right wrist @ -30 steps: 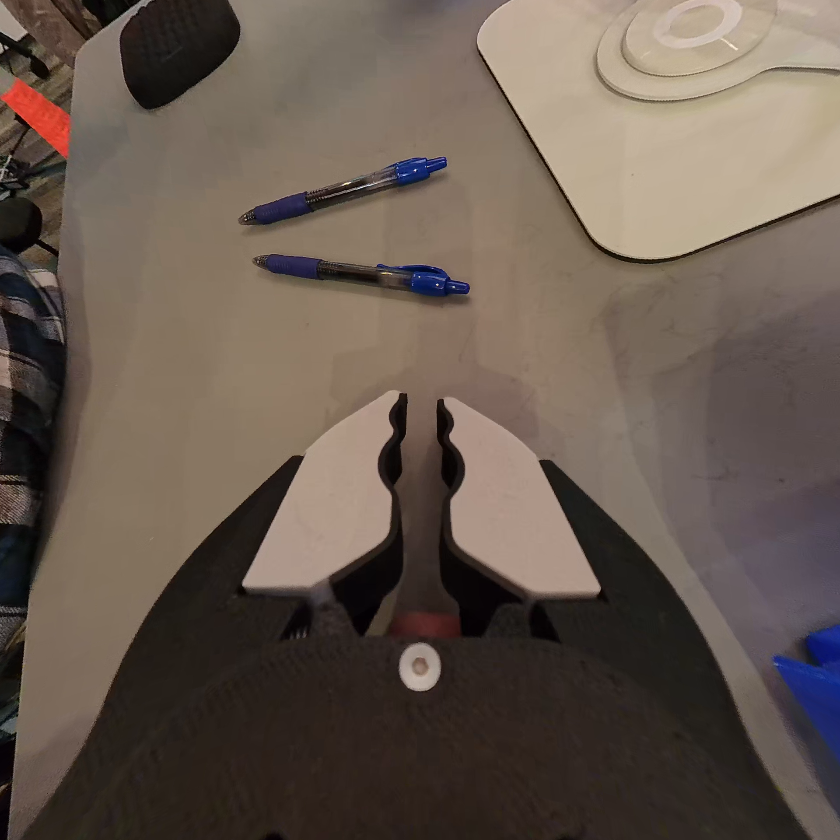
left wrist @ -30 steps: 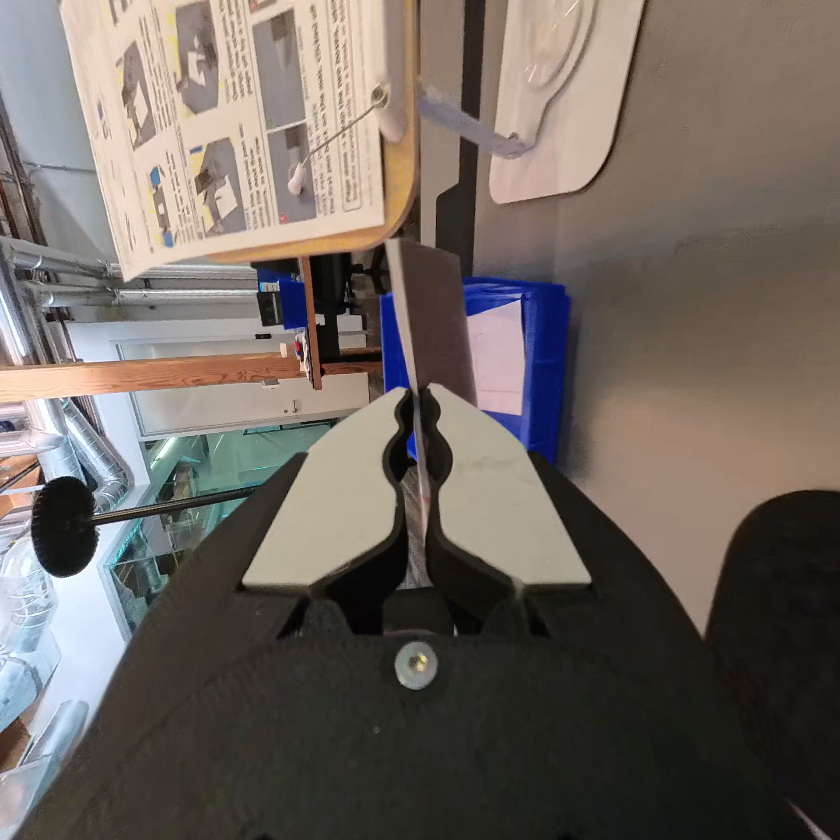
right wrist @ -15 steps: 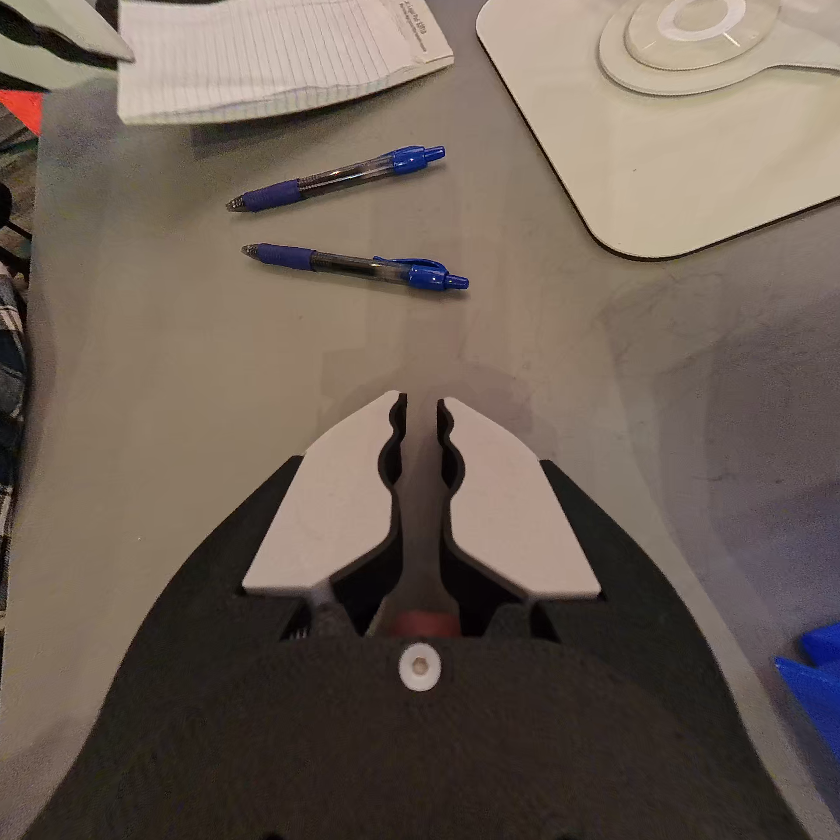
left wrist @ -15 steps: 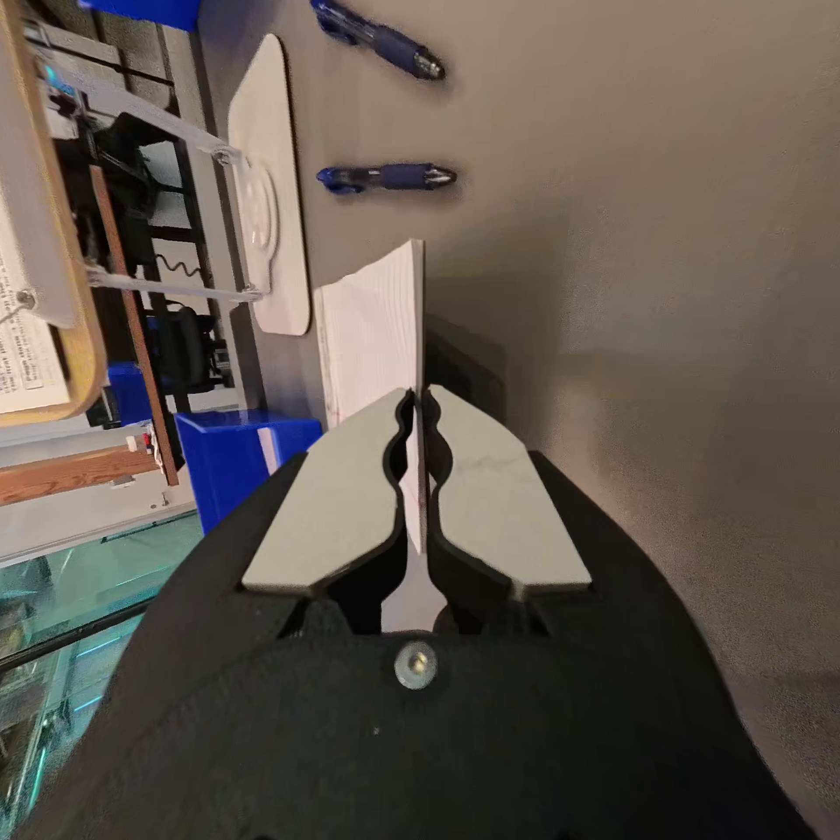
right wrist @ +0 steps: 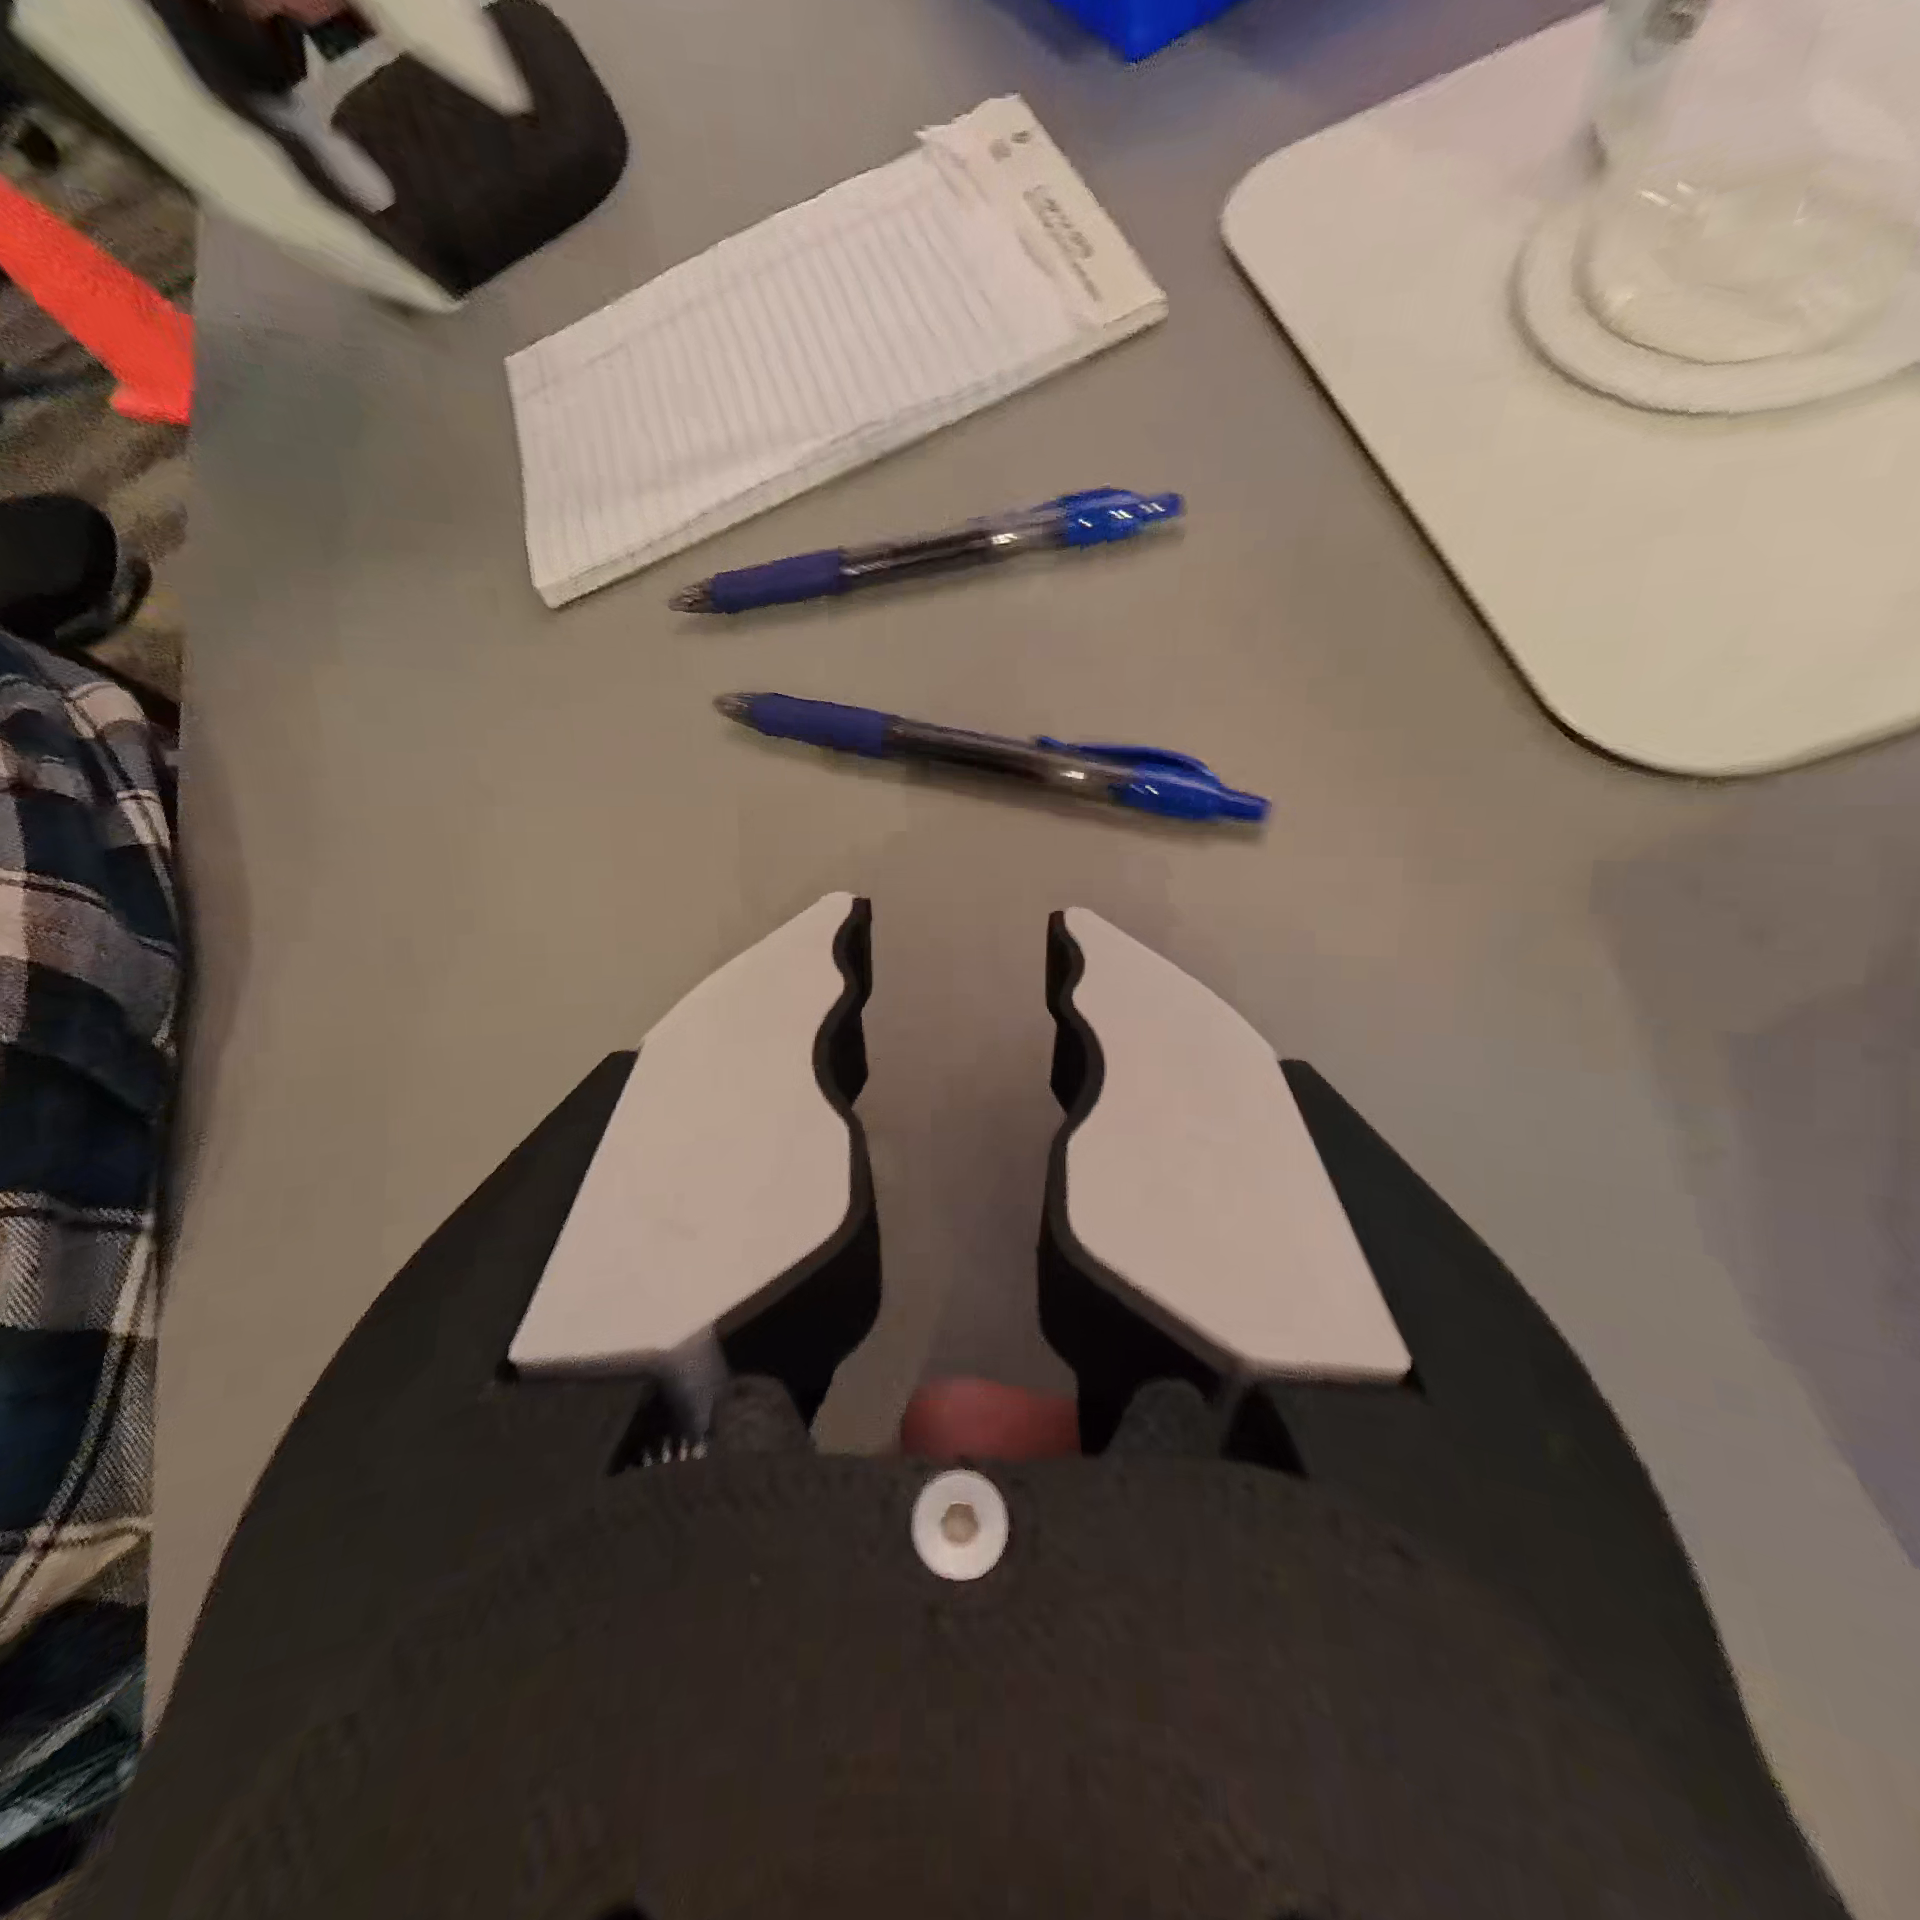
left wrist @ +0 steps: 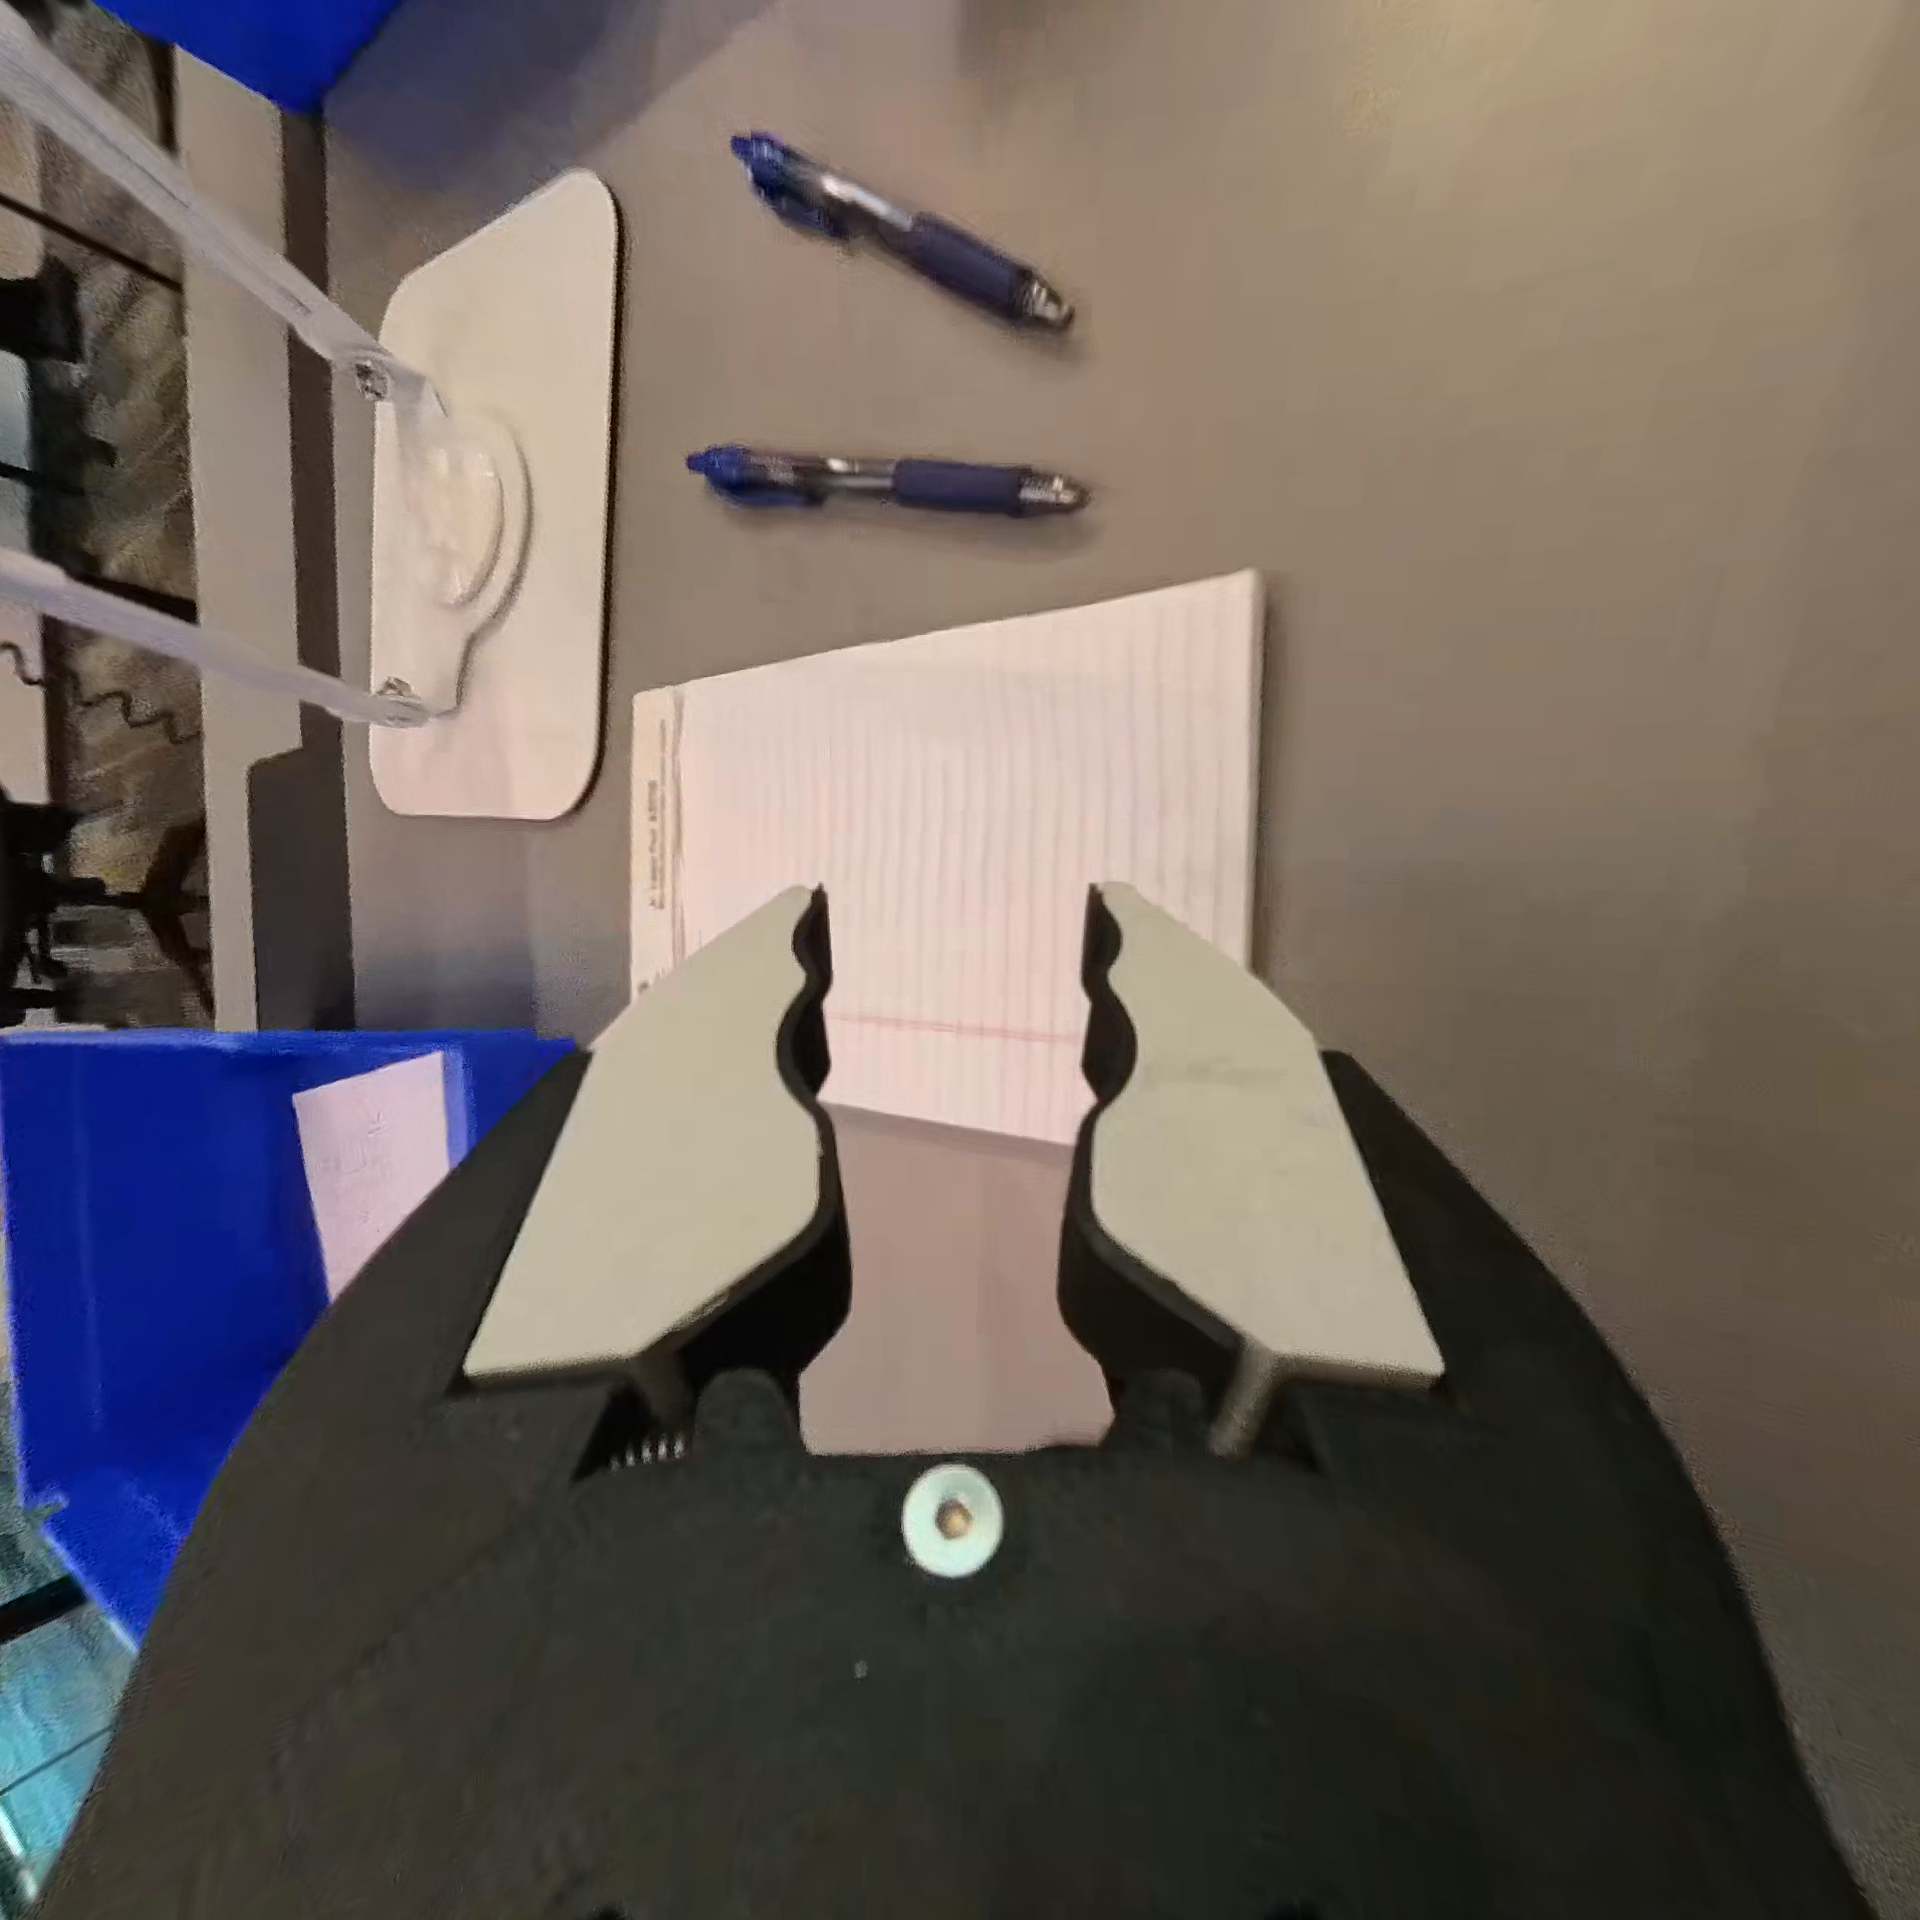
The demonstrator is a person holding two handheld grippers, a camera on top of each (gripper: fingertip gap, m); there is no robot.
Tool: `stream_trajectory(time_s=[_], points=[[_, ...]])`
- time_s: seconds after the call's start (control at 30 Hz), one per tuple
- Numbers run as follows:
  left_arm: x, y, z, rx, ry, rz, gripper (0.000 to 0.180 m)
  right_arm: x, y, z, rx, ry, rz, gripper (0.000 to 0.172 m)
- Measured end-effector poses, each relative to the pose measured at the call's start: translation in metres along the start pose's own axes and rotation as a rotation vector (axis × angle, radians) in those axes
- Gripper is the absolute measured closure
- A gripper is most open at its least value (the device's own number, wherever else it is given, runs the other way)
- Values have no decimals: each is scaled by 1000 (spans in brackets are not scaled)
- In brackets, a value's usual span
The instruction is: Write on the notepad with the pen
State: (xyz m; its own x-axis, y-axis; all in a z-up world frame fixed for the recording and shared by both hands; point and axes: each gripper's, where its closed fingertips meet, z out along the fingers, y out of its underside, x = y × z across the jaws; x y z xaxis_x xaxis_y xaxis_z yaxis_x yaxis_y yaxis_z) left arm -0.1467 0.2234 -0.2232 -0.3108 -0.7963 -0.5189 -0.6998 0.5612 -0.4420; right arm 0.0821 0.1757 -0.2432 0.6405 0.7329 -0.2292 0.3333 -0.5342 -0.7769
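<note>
Left gripper (left wrist: 956, 904): jaws wide apart, nothing between pads, poised over near edge of lined notepad (left wrist: 966, 790). Notepad flat on grey table (left wrist: 1558, 727), released. Right gripper (right wrist: 958, 920): jaws partly spread, bare, just short of nearer blue pen (right wrist: 987, 756). Second blue pen (right wrist: 925, 551) just beside notepad's edge.

Soft, dim indoor light falls evenly across the grey table (right wrist: 416, 831), warm in tone with a faint blue cast beside the blue bin (left wrist: 156, 1247). Motion blur smears both pens (right wrist: 987, 753) and the notepad (left wrist: 956, 790) lines. Wide-angle distortion bends the table's edges; shadows under the pens are faint and short.
</note>
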Motion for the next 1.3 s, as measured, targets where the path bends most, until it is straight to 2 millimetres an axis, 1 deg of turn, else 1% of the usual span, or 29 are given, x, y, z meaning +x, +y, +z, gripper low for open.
stream_trajectory(time_s=[0.07, 0.13, 0.17, 0.2, 0.23, 0.3, 0.33, 0.4, 0.47, 0.5, 0.53, 0.57, 0.67, 0.8, 0.87, 0.93, 0.97, 1.0, 1.03, 1.07, 1.1, 1.13, 1.17, 1.2, 1.23, 1.27, 1.3], points=[[-9, 25, 10, -30, 72, -42, 133, -15, -9, 10, -17, 12, -16, 139], [-6, 48, 22, -66, 166, -46, 132, -26, -19, 18, -30, 28, -29, 134], [-4, 58, 28, -95, 198, -48, 128, -30, -22, 21, -40, 27, -36, 132], [0, 61, 31, -80, 239, -46, 135, -34, -24, 24, -49, 23, -40, 132], [4, 57, 32, -36, 278, -69, 137, -37, -24, 26, -57, 24, -39, 132], [10, 54, 33, -7, 326, -85, 149, -39, -23, 27, -54, 26, -19, 132], [13, 51, 33, 6, 338, -74, 155, -38, -22, 26, -50, 29, -3, 132], [18, 46, 34, 25, 340, -60, 163, -34, -18, 24, -47, 61, 24, 132], [19, 46, 34, 28, 333, -46, 163, -33, -13, 22, -35, 68, 50, 132], [21, 45, 34, 33, 347, -49, 167, -30, -10, 21, -36, 85, 58, 132], [21, 45, 34, 40, 358, -62, 167, -27, -5, 19, -44, 101, 64, 132], [19, 45, 35, 43, 354, -70, 163, -24, 1, 17, -54, 114, 70, 132], [21, 43, 35, 47, 385, -63, 165, -18, 16, 10, -68, 148, 88, 132], [27, 39, 36, 48, 459, -45, 172, -16, 30, 2, -68, 147, 121, 132], [33, 31, 37, 70, 497, -18, 177, -17, 33, -1, -54, 137, 132, 132], [36, 26, 38, 58, 515, 13, 176, -18, 37, -3, -47, 123, 137, 132], [34, 27, 37, 48, 508, 23, 166, -19, 38, -4, -44, 119, 139, 132], [27, 26, 35, 54, 486, 10, 163, -20, 38, -5, -36, 115, 138, 133], [15, 23, 30, 84, 461, -36, 162, -20, 39, -6, -31, 110, 137, 133], [-2, 22, 27, 91, 418, -93, 161, -20, 39, -7, -26, 108, 138, 133], [-21, 28, 29, 61, 352, -142, 160, -20, 39, -7, -20, 104, 141, 133], [-29, 36, 30, 25, 345, -181, 157, -20, 38, -8, -14, 99, 144, 133], [-33, 46, 36, -18, 352, -221, 153, -20, 38, -8, -9, 93, 144, 133], [-37, 60, 45, -88, 334, -243, 151, -20, 37, -7, -7, 91, 143, 134], [-35, 73, 55, -151, 341, -249, 142, -19, 38, -8, -8, 91, 141, 135], [-36, 71, 59, -125, 363, -285, 144, -19, 38, -8, -8, 95, 137, 135], [-40, 72, 63, -126, 360, -303, 150, -18, 38, -9, -8, 102, 134, 135]])
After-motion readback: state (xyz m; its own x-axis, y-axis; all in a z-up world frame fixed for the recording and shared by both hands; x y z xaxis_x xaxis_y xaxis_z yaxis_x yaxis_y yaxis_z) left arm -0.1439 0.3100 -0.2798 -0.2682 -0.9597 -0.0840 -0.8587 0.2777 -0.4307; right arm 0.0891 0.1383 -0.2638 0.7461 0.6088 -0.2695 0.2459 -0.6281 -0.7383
